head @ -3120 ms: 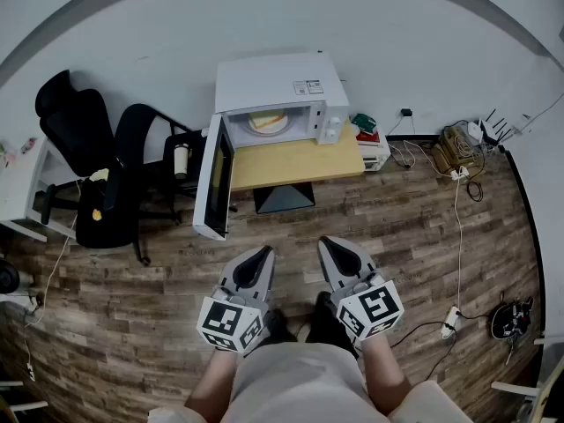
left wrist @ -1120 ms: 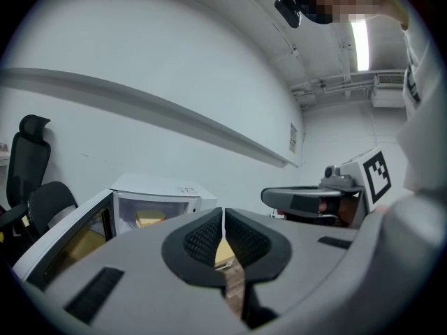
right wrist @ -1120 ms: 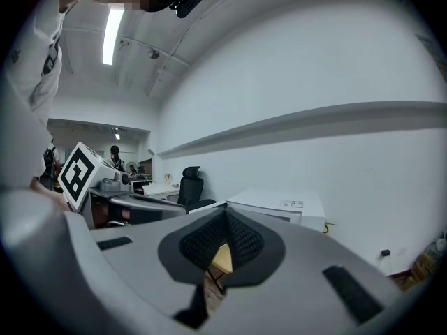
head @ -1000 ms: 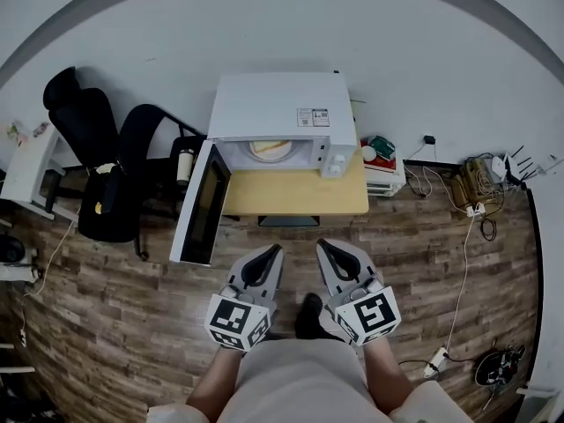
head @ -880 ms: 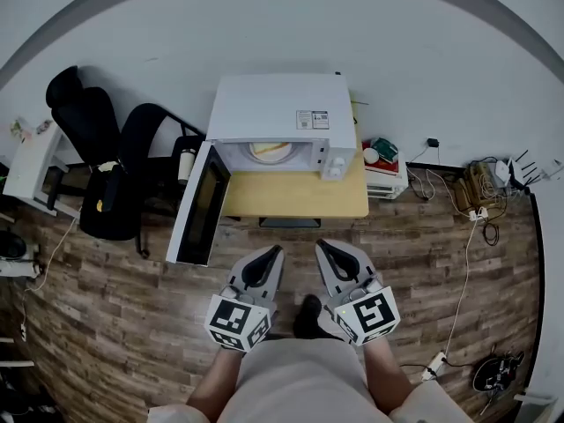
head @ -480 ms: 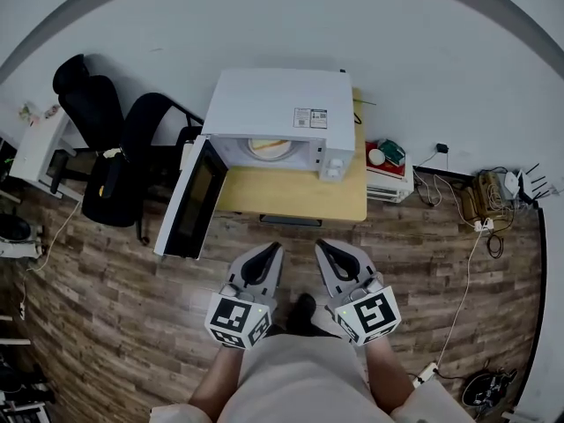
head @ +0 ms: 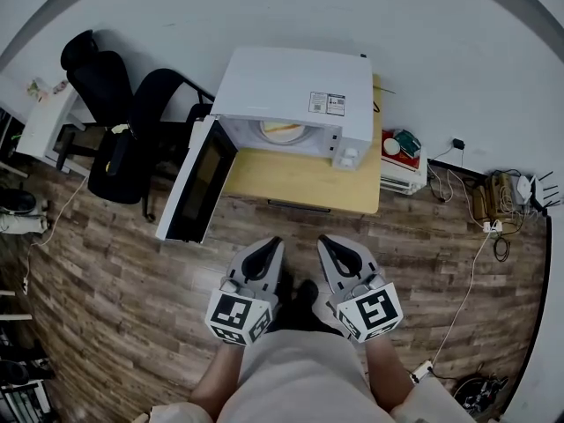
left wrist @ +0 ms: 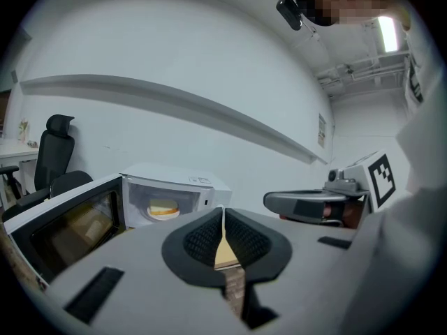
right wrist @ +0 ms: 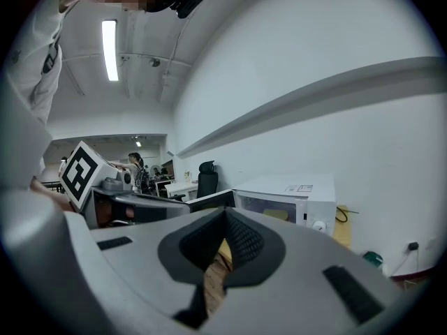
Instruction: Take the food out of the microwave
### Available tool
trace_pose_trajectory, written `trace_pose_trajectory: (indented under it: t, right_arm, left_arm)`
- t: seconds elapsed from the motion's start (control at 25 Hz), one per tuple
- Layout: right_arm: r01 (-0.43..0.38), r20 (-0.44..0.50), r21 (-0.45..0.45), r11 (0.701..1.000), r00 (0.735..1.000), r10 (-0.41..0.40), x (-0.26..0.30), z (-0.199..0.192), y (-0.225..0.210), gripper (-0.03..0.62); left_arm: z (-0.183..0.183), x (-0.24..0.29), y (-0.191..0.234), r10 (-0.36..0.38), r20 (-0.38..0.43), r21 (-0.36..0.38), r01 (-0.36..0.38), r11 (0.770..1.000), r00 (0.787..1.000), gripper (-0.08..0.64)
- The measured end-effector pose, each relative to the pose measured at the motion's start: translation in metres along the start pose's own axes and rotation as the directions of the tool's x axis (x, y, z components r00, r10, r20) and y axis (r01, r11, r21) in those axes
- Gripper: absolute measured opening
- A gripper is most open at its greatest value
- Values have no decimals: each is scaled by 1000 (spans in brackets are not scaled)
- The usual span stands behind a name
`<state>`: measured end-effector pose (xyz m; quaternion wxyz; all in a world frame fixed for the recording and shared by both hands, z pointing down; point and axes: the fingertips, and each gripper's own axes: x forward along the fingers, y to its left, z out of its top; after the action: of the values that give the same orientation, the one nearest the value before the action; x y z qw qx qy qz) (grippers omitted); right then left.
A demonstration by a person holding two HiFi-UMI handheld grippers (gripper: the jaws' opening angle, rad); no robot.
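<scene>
A white microwave point(head: 300, 86) stands on a low wooden table point(head: 304, 179) against the wall, its door point(head: 198, 183) swung wide open to the left. Inside sits a plate with yellow food point(head: 284, 131), also visible as the food point(left wrist: 164, 209) in the left gripper view. My left gripper point(head: 271, 247) and right gripper point(head: 328, 245) are held side by side in front of my body, well short of the microwave. Both are shut with nothing between their tips. In its own view the left gripper point(left wrist: 223, 211) points toward the oven cavity; the right gripper point(right wrist: 225, 215) points at the microwave point(right wrist: 286, 197).
Two black office chairs point(head: 115, 122) stand left of the table, close to the open door. A white desk point(head: 44, 122) is at far left. A small stack with a red box point(head: 401, 161) sits right of the table. Cables and a power strip point(head: 493, 205) lie on the wooden floor.
The microwave and table have grown nearer and larger in the head view as I have stepped closer. Both grippers stay shut, side by side.
</scene>
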<state>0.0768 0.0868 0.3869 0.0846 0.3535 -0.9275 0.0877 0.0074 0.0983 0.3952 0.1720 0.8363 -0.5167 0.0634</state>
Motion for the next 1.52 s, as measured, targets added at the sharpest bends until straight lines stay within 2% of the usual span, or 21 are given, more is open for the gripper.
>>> trace_pose_trajectory:
  t: [0.32, 0.64, 1.52]
  right_arm:
    - [-3, -11, -11, 1000, 1000, 3, 25, 7, -5, -2]
    - [17, -32, -38, 999, 999, -18, 60, 25, -22, -2]
    - [104, -65, -24, 994, 992, -105, 154, 39, -65, -2]
  left_arm:
    - [7, 15, 22, -3, 5, 3, 3, 1000, 1000, 14]
    - [17, 50, 61, -23, 19, -65, 24, 998, 1000, 14]
    - [30, 136, 145, -121, -22, -71, 119, 990, 992, 15]
